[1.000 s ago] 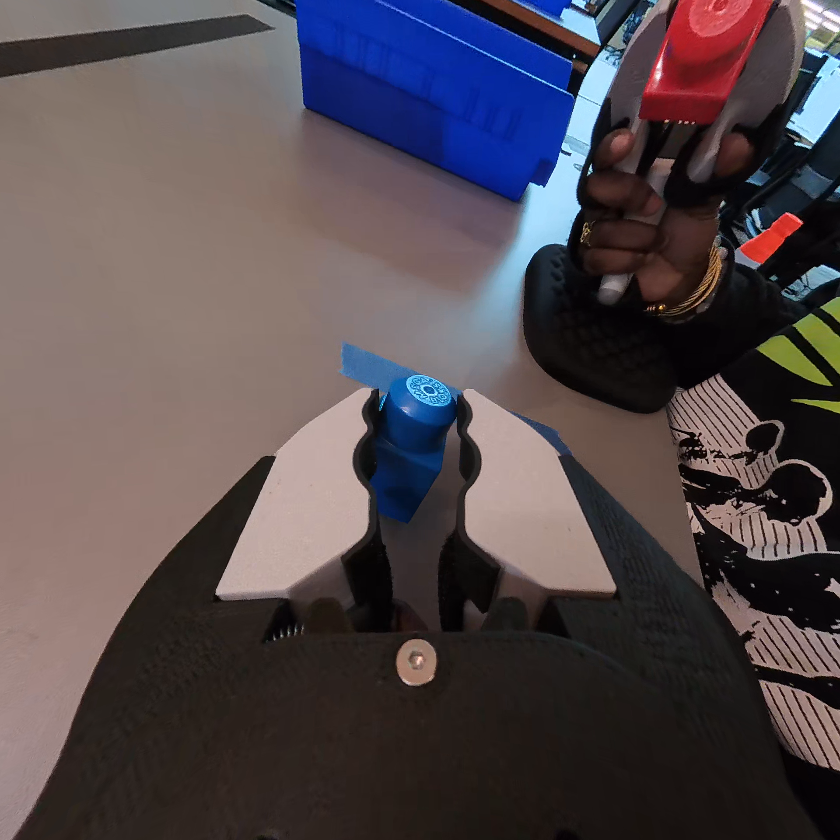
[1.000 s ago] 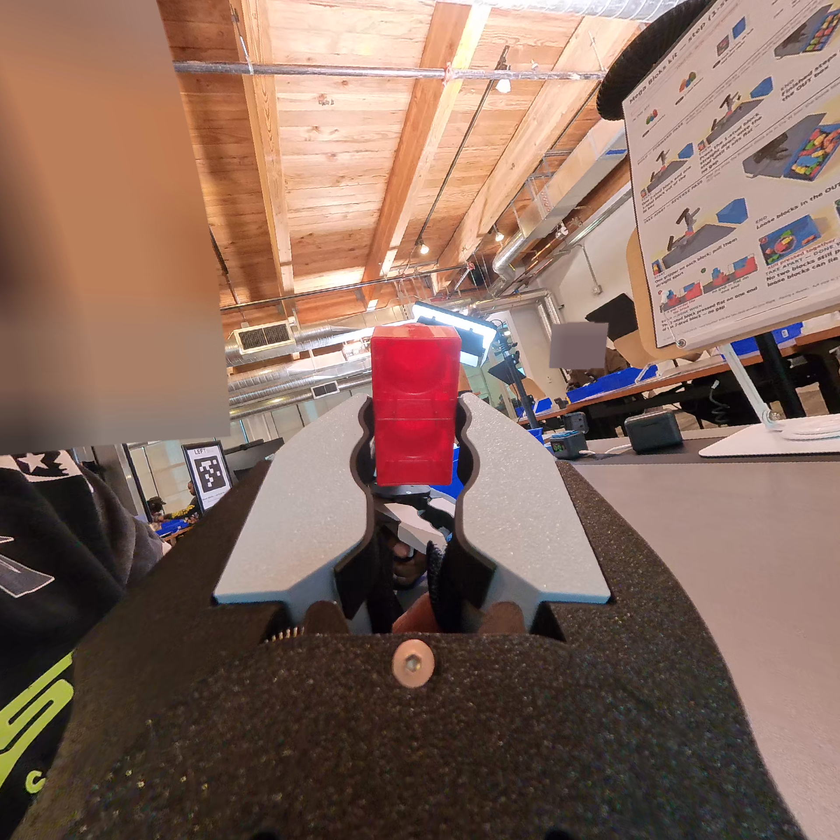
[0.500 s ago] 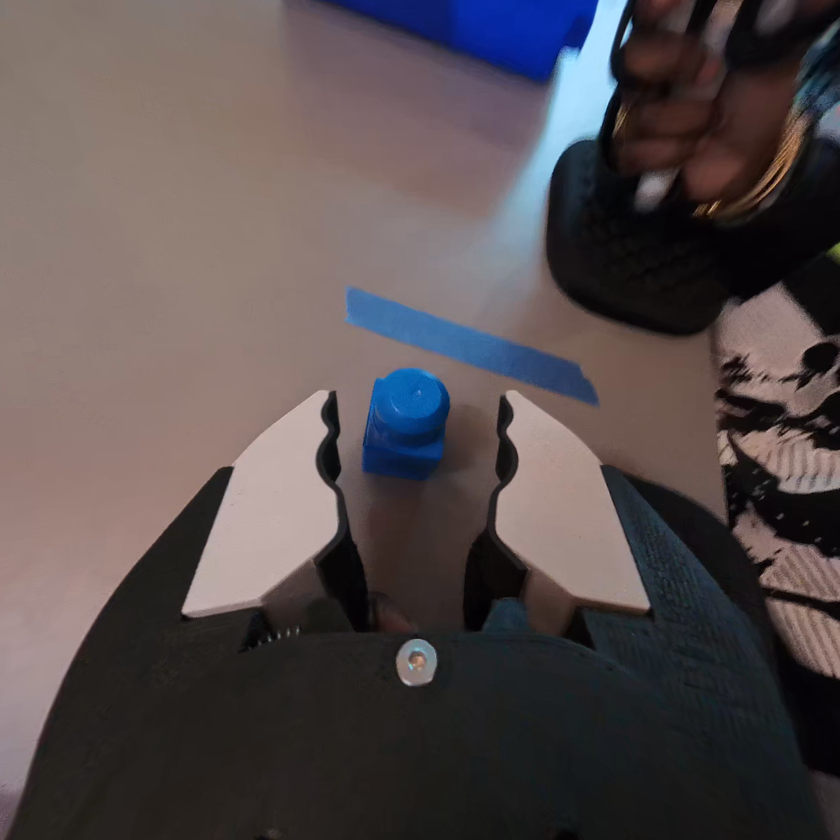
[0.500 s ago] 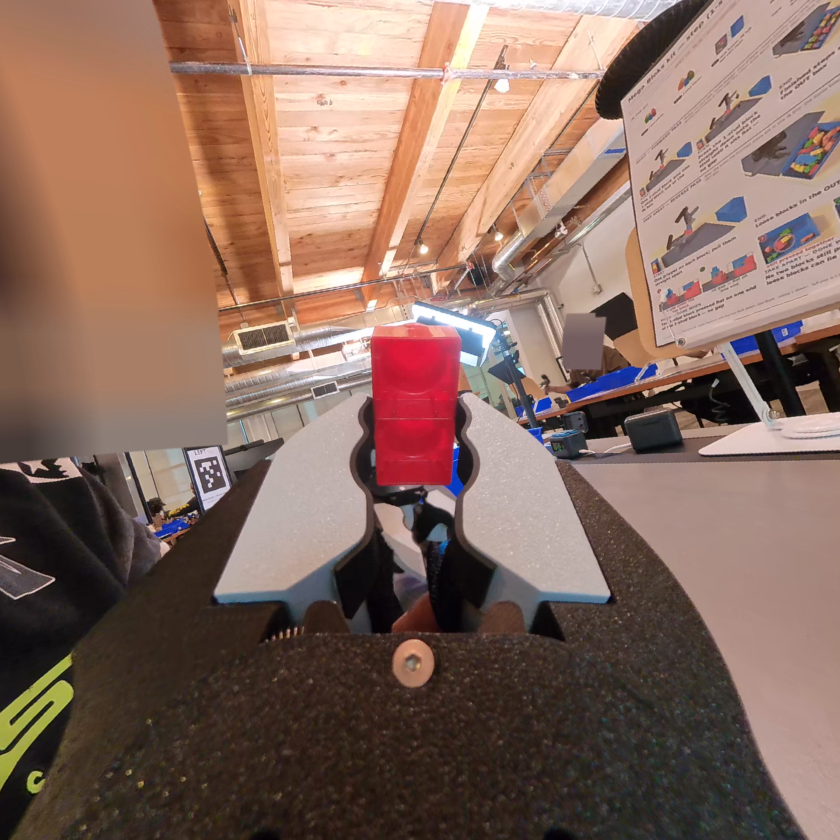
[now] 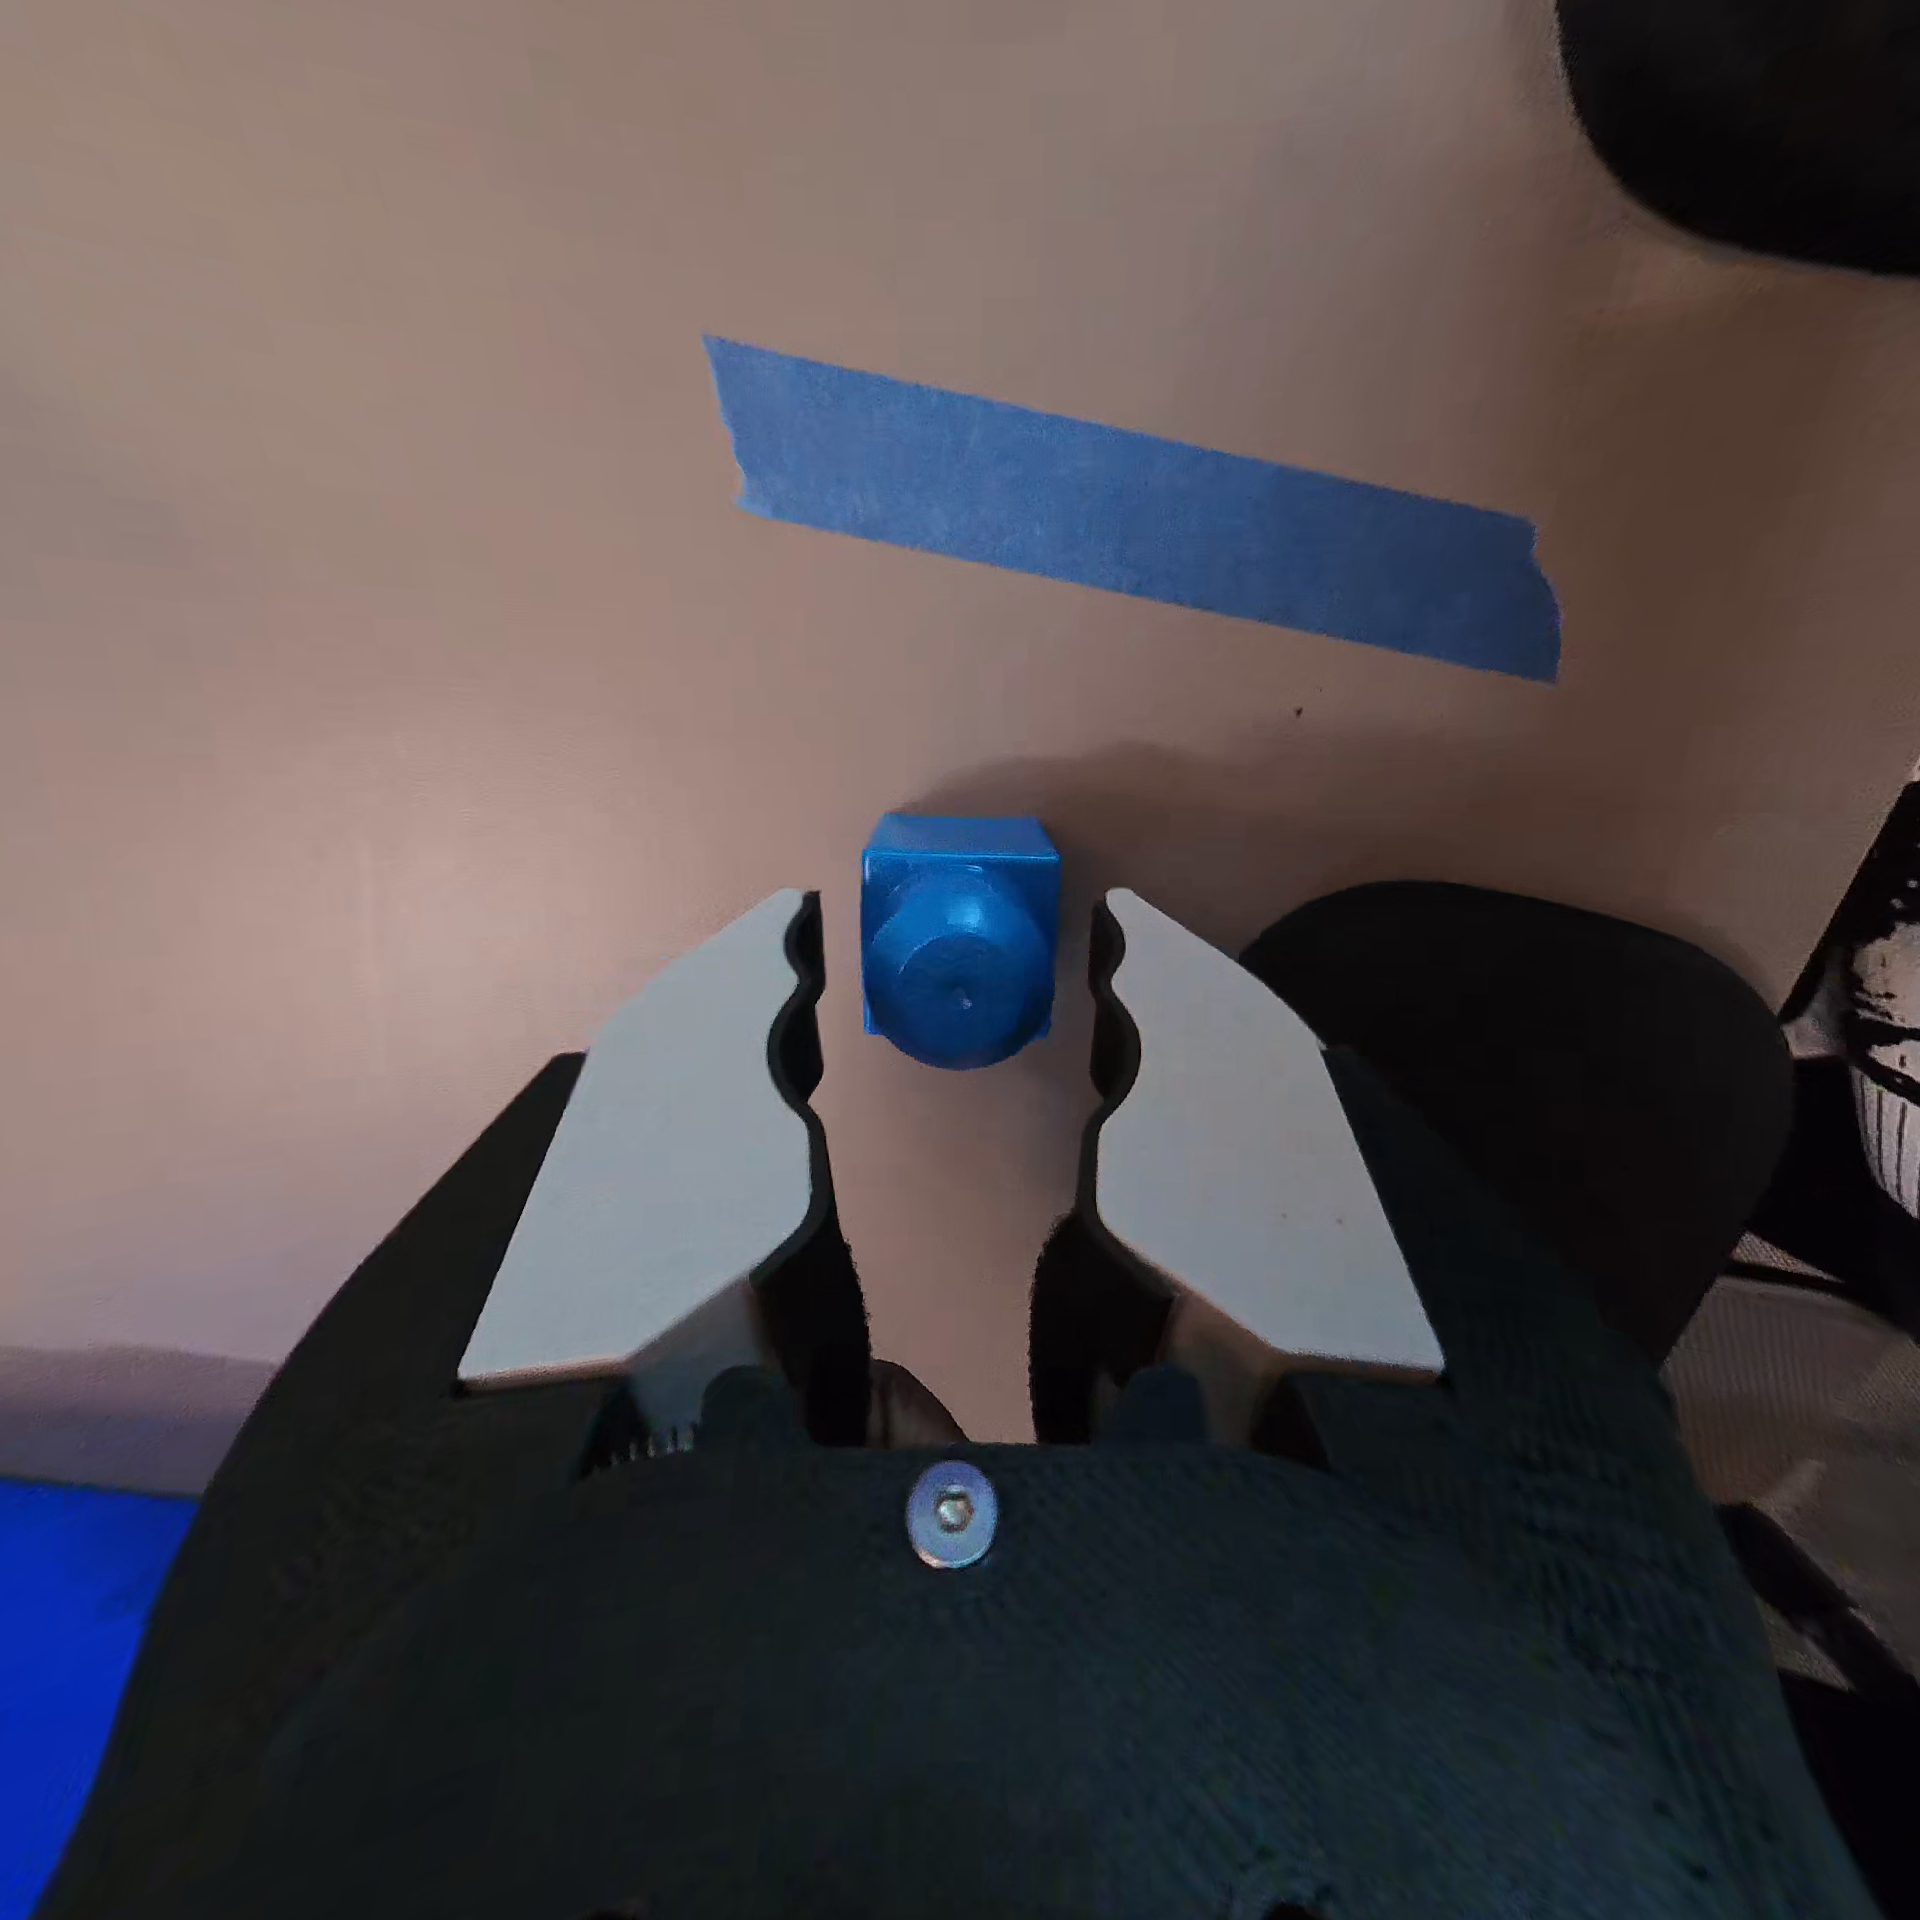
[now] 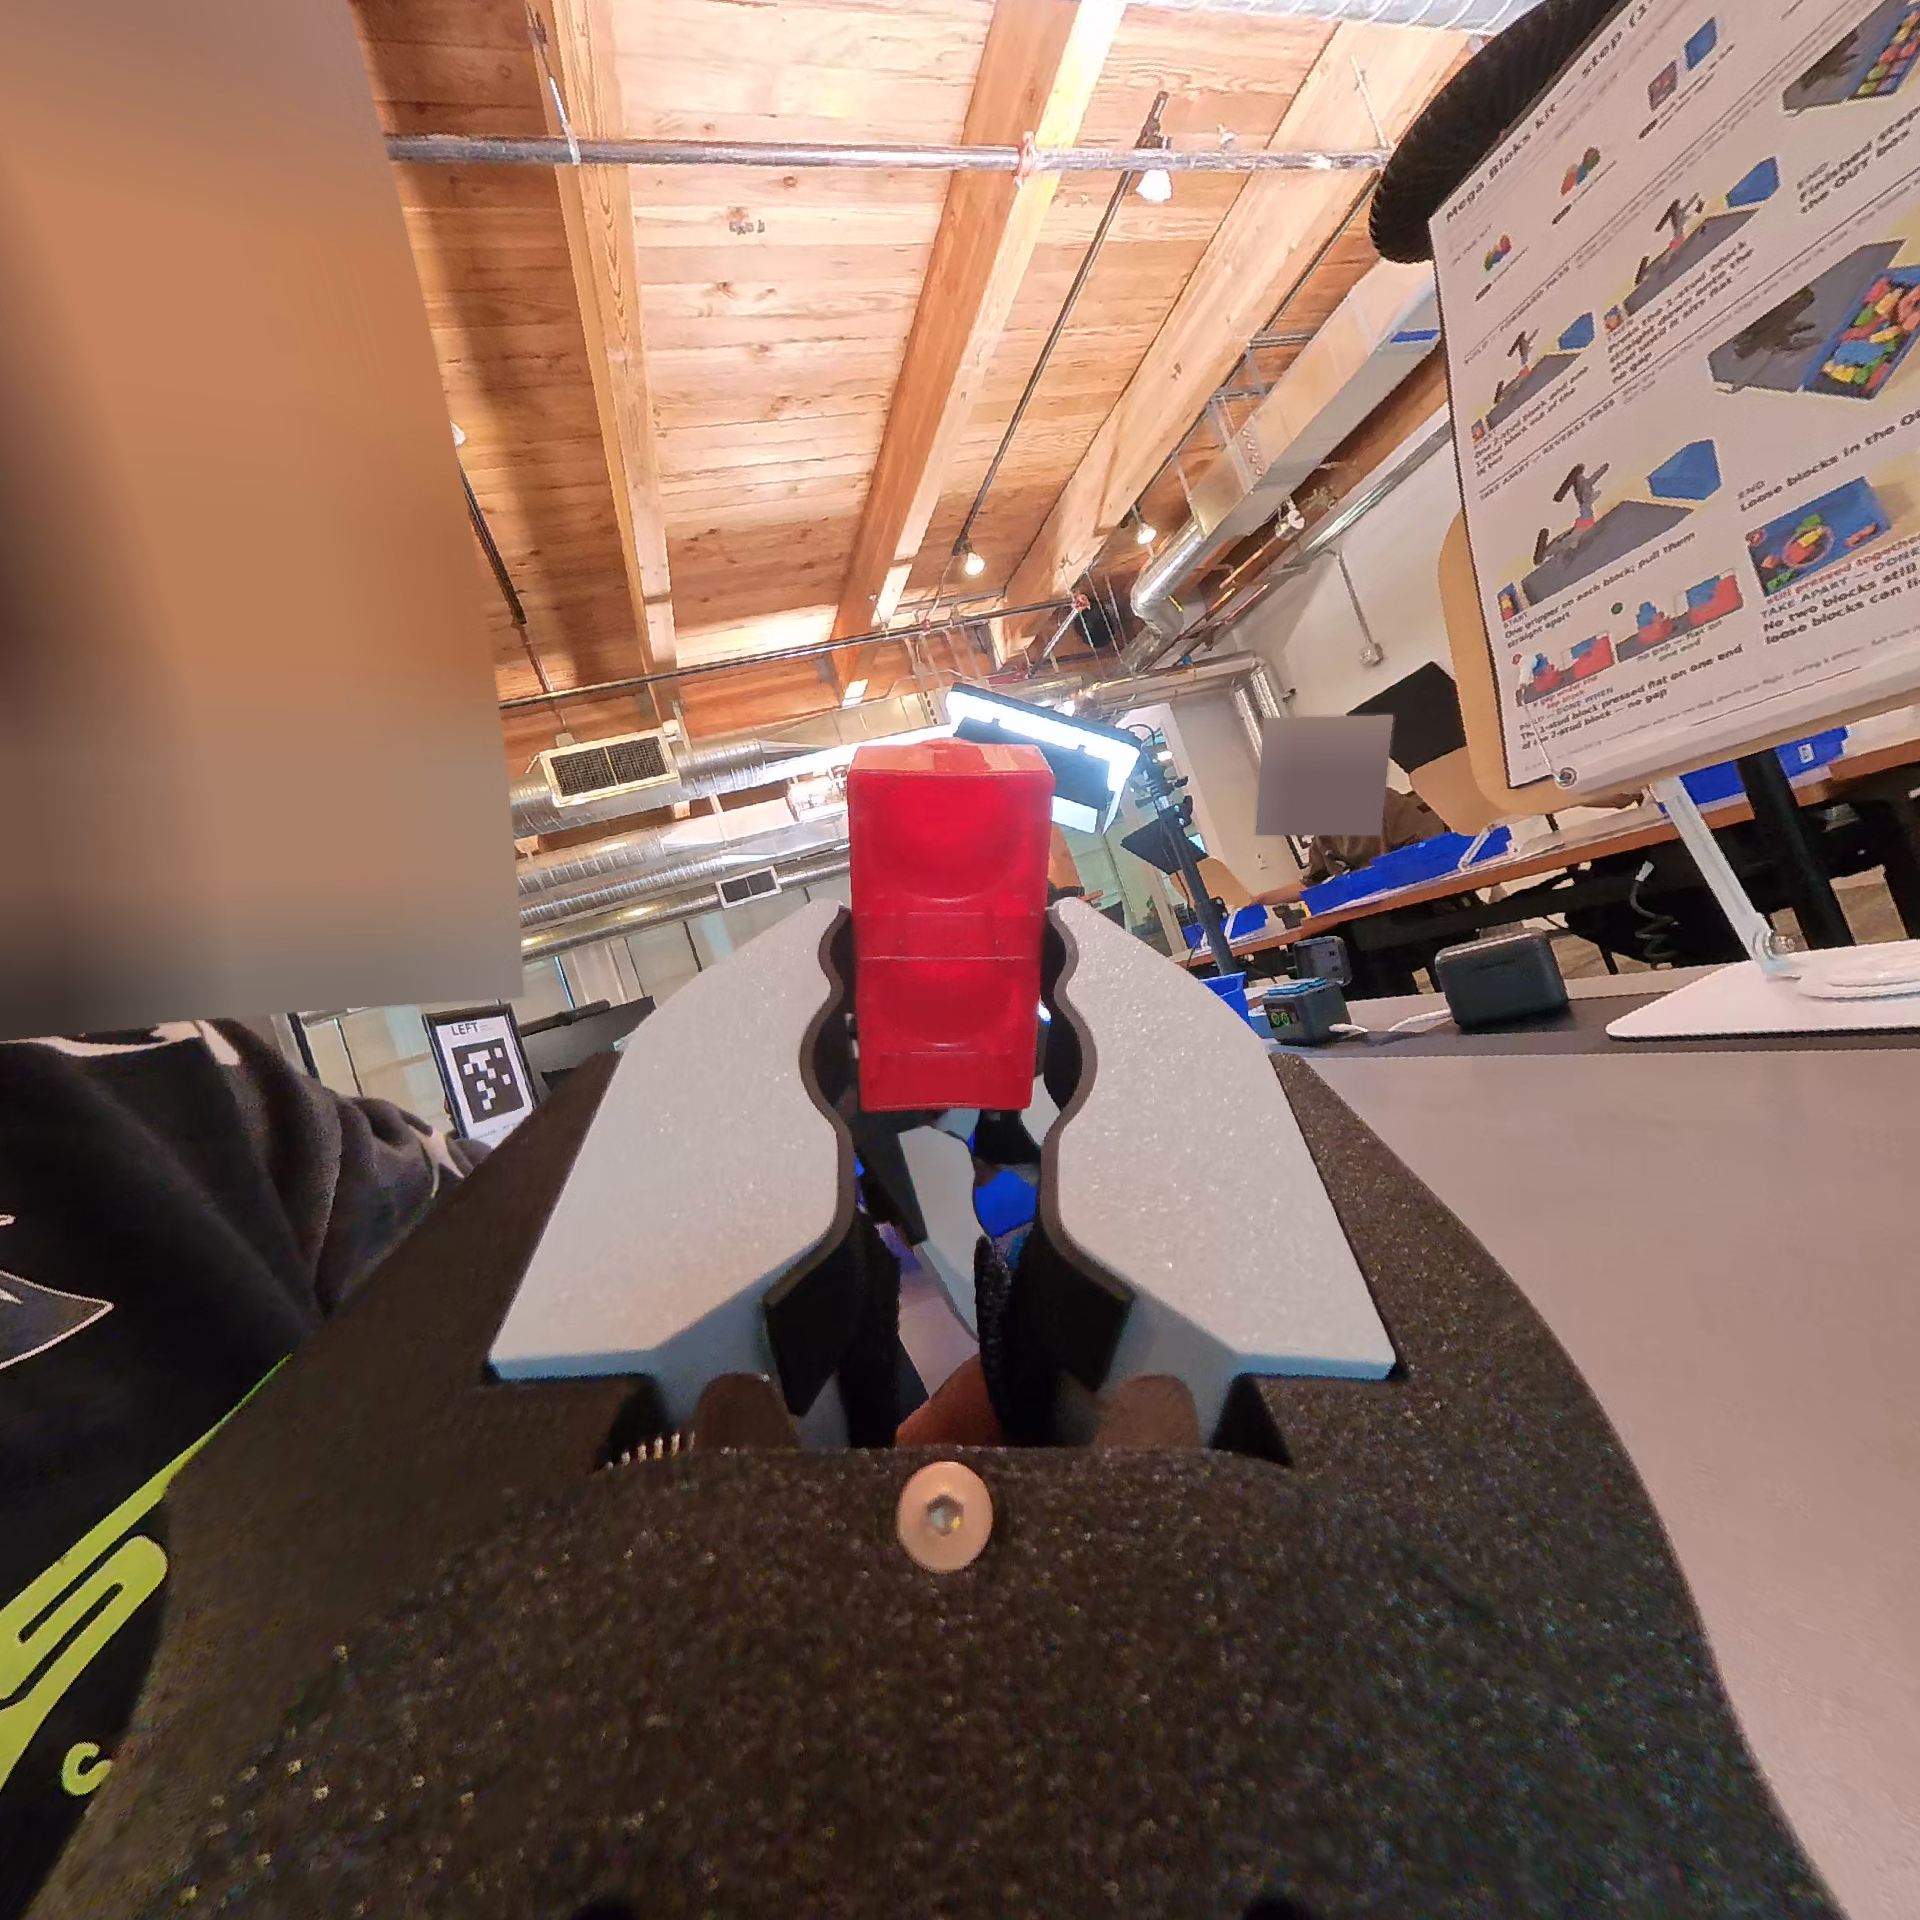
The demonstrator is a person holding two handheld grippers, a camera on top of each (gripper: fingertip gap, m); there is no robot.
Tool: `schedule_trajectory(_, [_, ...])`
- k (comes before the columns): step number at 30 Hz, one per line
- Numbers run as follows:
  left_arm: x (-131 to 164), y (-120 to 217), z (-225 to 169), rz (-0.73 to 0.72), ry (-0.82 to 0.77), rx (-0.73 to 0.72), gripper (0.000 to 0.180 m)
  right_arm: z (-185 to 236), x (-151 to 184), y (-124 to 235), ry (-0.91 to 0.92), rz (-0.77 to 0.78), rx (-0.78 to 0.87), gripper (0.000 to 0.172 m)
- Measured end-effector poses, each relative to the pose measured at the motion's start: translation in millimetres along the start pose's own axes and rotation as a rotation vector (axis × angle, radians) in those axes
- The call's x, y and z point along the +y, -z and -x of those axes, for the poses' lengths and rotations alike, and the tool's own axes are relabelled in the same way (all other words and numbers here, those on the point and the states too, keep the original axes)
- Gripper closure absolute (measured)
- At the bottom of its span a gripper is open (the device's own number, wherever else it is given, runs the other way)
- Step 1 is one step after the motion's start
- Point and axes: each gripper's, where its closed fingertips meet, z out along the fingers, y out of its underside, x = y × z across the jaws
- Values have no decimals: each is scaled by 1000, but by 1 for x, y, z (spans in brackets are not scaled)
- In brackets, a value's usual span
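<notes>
Jaws of the left gripper (image 5: 956,961) stand parted over the counter (image 5: 364,623), with a small blue one-stud block (image 5: 958,940) between the two grey fingertips (image 5: 727,997); a clear sliver of counter shows on each side of the block, so neither pad presses on it and it sits free on the surface, stud turned toward the camera. Just beyond the block a strip of blue tape (image 5: 1132,509) lies flat and slanted on the counter, and a black rounded object (image 5: 1766,135) sits at the far right corner. Jaws of the right gripper (image 6: 945,997) are clamped on a translucent red two-stud block (image 6: 943,925), both pads tight against its long sides, the block sticking out past the fingertips and pointing up and away. Beside this gripper, on the left, is a person's dark sleeve (image 6: 156,1195). Farther off to the right on the counter stand a dark grey case (image 6: 1501,977) and a pictured instruction sheet (image 6: 1683,416) on a stand, under a wooden beamed ceiling (image 6: 831,312).
</notes>
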Motion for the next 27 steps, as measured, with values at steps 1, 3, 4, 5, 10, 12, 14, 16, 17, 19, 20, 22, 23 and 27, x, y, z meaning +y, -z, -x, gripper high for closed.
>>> schedule_trajectory(1, [1,-2,-1,9,0,15,139,0,0,0,-1,-1,-1,137])
schedule_trajectory(3, [0,-3,-3,-16,-4,41,144,0,0,0,-3,-1,-2,137])
schedule_trajectory(4, [-2,-1,-3,-41,0,43,144,0,0,0,-5,0,-4,138])
schedule_trajectory(5, [-6,3,-3,-92,8,38,144,0,0,0,-7,2,-5,137])
schedule_trajectory(10, [-62,68,-6,-738,68,43,144,2,2,-2,-6,14,-19,137])
schedule_trajectory(12, [-80,107,-19,-1049,92,99,144,5,4,-4,0,29,-34,138])
schedule_trajectory(14, [-88,139,-35,-1308,64,151,144,9,9,-7,12,79,-58,138])
schedule_trajectory(16, [-91,157,-52,-1469,20,220,144,16,18,-12,28,153,-91,138])
schedule_trajectory(17, [-91,159,-58,-1511,12,245,144,19,23,-14,31,197,-108,138])
schedule_trajectory(19, [-93,155,-66,-1534,-7,289,144,24,33,-17,19,285,-144,138])
schedule_trajectory(20, [-95,151,-69,-1528,-12,297,144,27,36,-19,14,312,-160,138])
schedule_trajectory(22, [-97,142,-71,-1510,-14,300,144,30,39,-21,16,343,-181,137])
schedule_trajectory(23, [-97,141,-73,-1509,-23,311,144,30,42,-21,22,366,-183,137])
schedule_trajectory(27, [-97,139,-78,-1485,-53,315,144,33,47,-20,32,425,-214,137])
